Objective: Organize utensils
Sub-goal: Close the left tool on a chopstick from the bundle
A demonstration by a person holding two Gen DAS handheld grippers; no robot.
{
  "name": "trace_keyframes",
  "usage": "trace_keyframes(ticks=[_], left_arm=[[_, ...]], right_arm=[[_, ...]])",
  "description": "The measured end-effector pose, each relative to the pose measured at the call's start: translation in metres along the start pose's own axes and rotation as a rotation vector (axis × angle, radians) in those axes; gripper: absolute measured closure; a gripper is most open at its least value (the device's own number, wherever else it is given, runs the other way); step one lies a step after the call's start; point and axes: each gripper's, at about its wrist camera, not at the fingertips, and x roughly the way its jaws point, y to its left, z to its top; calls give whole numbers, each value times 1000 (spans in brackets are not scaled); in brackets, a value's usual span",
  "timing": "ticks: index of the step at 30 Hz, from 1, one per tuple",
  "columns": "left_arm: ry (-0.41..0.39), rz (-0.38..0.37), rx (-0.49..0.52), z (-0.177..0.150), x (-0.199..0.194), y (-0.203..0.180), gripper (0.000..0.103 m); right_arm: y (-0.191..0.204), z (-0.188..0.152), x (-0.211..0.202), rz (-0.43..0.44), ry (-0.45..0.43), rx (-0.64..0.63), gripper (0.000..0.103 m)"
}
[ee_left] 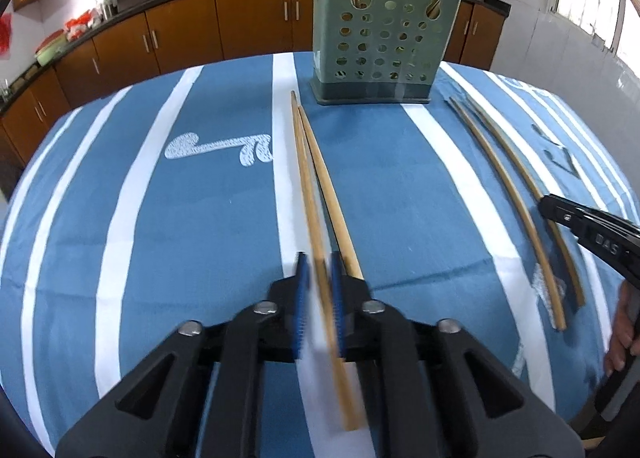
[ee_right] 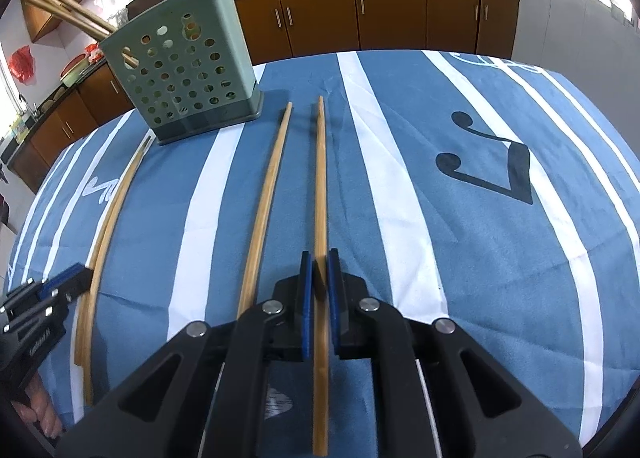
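In the left wrist view my left gripper (ee_left: 319, 263) is shut on a wooden chopstick (ee_left: 306, 178) lying lengthwise on the striped cloth. A second chopstick (ee_left: 326, 186) lies against it and runs under the right finger. In the right wrist view my right gripper (ee_right: 319, 258) is shut on another chopstick (ee_right: 320, 178), with its partner (ee_right: 270, 182) lying loose to the left. The green perforated holder (ee_left: 384, 38) (ee_right: 188, 70) stands upright at the far side with several chopsticks in it. Each gripper shows at the edge of the other's view: the right gripper (ee_left: 560, 214), the left gripper (ee_right: 76, 278).
A blue cloth with white stripes (ee_left: 160, 218) covers the table. Beyond the far edge runs a kitchen counter with brown cabinets (ee_right: 392, 14) and woks on a stove. A person's hand (ee_right: 40, 414) holds the left gripper's handle.
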Motion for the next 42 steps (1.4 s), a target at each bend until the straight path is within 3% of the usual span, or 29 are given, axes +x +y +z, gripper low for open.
trace_keyframes(ticks=[9, 12, 18, 23, 42], left_arm=[[18, 65, -136, 18, 11, 64, 96], [5, 37, -171, 20, 12, 78, 96], [-41, 56, -140, 13, 10, 72, 95], [-43, 30, -163, 14, 9, 76, 95], [-38, 48, -149, 14, 11, 73, 95]], right_arm=[[-14, 23, 15, -39, -20, 3, 95], [-17, 28, 19, -48, -27, 9, 95], [-14, 26, 20, -68, -50, -18, 95], [-16, 27, 20, -55, -50, -7, 95], [-15, 26, 20, -57, -50, -9, 94]])
